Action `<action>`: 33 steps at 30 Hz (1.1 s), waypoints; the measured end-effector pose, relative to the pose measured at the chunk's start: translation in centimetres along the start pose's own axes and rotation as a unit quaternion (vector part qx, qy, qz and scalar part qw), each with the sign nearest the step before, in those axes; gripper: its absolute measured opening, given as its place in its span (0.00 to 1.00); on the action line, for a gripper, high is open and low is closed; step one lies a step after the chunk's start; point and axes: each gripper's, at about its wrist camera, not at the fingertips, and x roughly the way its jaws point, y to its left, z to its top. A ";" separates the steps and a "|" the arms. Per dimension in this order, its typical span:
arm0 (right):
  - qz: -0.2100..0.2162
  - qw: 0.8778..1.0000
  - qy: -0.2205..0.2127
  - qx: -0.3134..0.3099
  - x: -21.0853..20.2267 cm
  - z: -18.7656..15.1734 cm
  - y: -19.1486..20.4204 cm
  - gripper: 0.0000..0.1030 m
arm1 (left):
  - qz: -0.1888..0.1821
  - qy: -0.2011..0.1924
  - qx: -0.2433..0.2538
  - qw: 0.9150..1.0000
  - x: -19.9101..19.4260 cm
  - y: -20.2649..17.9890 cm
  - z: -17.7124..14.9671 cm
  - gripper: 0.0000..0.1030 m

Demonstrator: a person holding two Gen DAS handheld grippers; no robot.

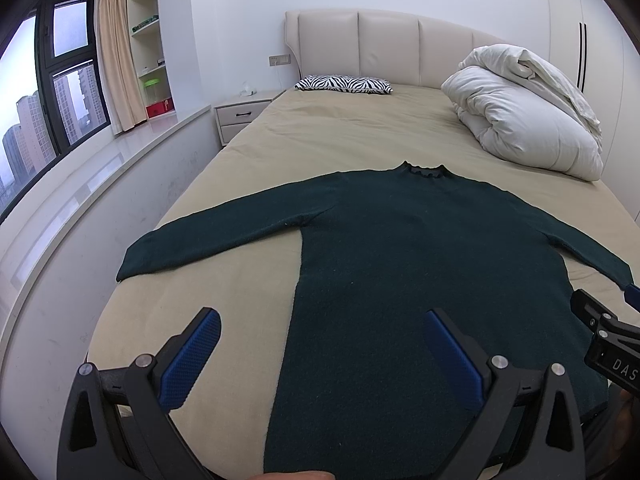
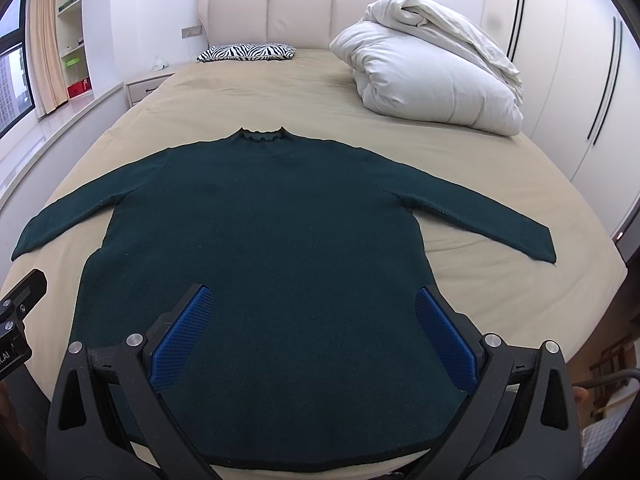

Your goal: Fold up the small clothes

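Observation:
A dark green long-sleeved sweater [image 1: 400, 264] [image 2: 264, 232] lies flat on the beige bed, collar toward the headboard, both sleeves spread out sideways. My left gripper [image 1: 322, 320] hovers open above the sweater's lower left edge, one blue pad over the sheet and one over the knit. My right gripper [image 2: 312, 300] hovers open above the lower right part of the body, nothing between its fingers. A black part of the right gripper [image 1: 608, 340] shows at the right edge of the left wrist view; the left gripper's body [image 2: 16, 320] shows at the left edge of the right wrist view.
A folded white duvet [image 1: 528, 112] [image 2: 432, 76] sits at the bed's far right, and a zebra-print pillow [image 1: 344, 83] [image 2: 248, 52] lies by the padded headboard. A nightstand [image 1: 240, 114] and window ledge run along the left; wardrobe doors [image 2: 580, 80] stand on the right.

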 end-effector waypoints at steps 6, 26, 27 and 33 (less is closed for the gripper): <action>0.000 1.000 0.000 0.001 0.1 -0.1 0.1 1.00 | -0.001 0.001 0.000 1.000 0.0 0.0 0.0 1.00; 0.001 1.000 0.002 0.002 0.5 -0.5 0.2 1.00 | 0.000 0.001 0.000 1.000 0.0 0.3 -0.2 1.00; 0.001 1.000 0.002 0.002 0.4 -0.5 0.2 1.00 | 0.000 0.001 0.000 1.000 0.0 0.6 -0.3 1.00; 0.001 1.000 0.003 0.002 0.4 -0.5 0.1 1.00 | 0.000 0.001 0.000 1.000 0.0 0.6 -0.3 1.00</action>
